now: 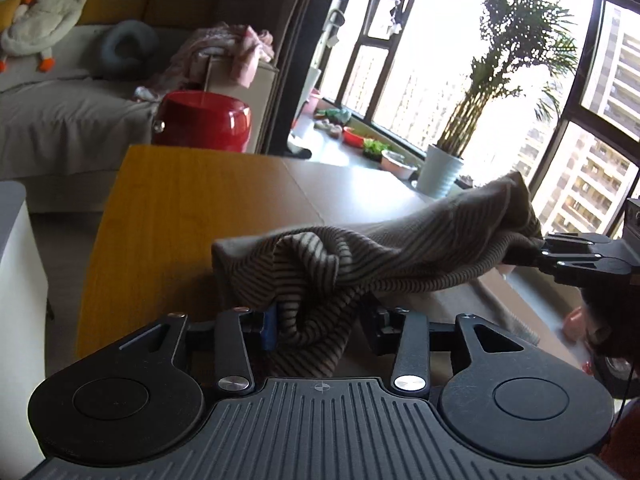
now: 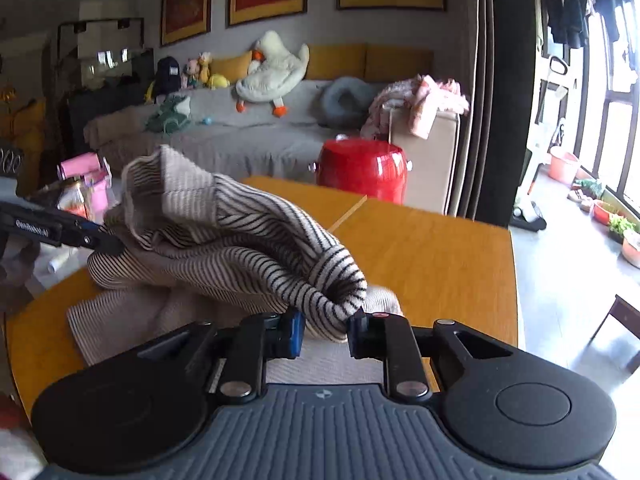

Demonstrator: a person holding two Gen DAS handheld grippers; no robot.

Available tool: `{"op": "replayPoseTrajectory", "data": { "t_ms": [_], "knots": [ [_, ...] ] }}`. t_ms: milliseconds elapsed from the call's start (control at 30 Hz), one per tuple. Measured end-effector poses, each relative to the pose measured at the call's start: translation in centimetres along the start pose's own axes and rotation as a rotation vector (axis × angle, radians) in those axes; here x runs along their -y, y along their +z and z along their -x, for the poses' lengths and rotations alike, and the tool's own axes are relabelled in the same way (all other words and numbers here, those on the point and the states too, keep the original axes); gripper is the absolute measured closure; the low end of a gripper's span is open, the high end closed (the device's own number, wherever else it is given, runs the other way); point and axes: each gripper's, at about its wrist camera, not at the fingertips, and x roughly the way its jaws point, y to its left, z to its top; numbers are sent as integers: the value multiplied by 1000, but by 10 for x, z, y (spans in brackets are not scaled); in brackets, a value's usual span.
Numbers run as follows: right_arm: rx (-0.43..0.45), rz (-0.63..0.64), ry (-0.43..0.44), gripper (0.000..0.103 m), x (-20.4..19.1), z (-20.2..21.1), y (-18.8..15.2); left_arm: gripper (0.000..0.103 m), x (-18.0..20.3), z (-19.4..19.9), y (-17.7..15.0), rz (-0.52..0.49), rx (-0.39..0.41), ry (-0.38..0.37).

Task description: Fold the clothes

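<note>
A beige garment with thin dark stripes (image 1: 400,252) is held up between both grippers above the wooden table (image 1: 168,208). My left gripper (image 1: 316,326) is shut on one bunched end of it. My right gripper (image 2: 324,330) is shut on the other end; it also shows in the left wrist view (image 1: 532,256) at the right. In the right wrist view the garment (image 2: 240,240) sags, its lower part lying on the table (image 2: 432,248), and the left gripper (image 2: 108,244) pinches it at the left.
A red stool (image 2: 362,170) stands past the table's far edge. A grey sofa (image 2: 224,140) with a plush goose (image 2: 272,72) and pink clothes (image 2: 420,104) lies behind. A potted palm (image 1: 444,172) and bowls sit by the window.
</note>
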Motion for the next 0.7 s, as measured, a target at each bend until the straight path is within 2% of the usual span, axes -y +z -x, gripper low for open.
{"op": "replayPoseTrajectory", "data": {
  "t_ms": [67, 133, 167, 233, 333, 433, 500, 533, 600, 700],
  "knots": [
    [-59, -16, 7, 79, 0, 8, -22, 46, -6, 3, -12, 6, -36, -7],
    [-80, -70, 23, 72, 9, 19, -36, 38, -11, 11, -20, 14, -53, -15],
    [-82, -112, 31, 68, 15, 25, -41, 34, -13, 15, -20, 23, -48, -24],
    [-63, -183, 30, 53, 28, 36, -45, 19, -20, 28, -16, 63, -10, -61],
    [-23, -266, 23, 49, 41, 46, -44, 8, -27, 39, -6, 134, 49, -112],
    [15, -343, 43, 46, 48, 42, -39, 7, -31, 34, 2, 208, 49, -129],
    [23, -383, 69, 46, 46, 33, -35, 7, -33, 18, 1, 256, -11, -125],
    [29, -380, 72, 46, 42, 30, -33, 7, -32, 11, -3, 266, -47, -117],
    [51, -268, 49, 46, 20, 25, -25, 7, -34, 4, -7, 277, -77, -104],
    [89, 16, 68, 44, -31, 15, 2, 7, -38, 2, -12, 292, -79, -82]
  ]
}}
